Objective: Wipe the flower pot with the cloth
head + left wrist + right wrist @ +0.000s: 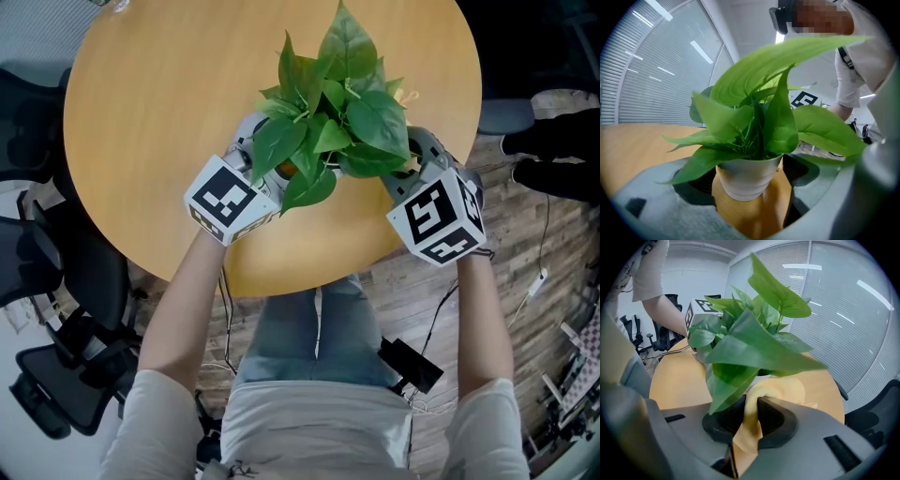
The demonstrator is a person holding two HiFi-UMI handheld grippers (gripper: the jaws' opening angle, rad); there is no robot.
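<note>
Left gripper view: white flower pot shown upright on table, clasped at its sides between widely spread jaws of left gripper.
Right gripper view: yellow cloth clamped between closed jaws of right gripper, bunched against pot below foliage.
Head view: pot masked by leaves. Grippers set either side of plant, forearms converged. Left held near level, right pitched downward.

No text, label, brand or number can be read.
</note>
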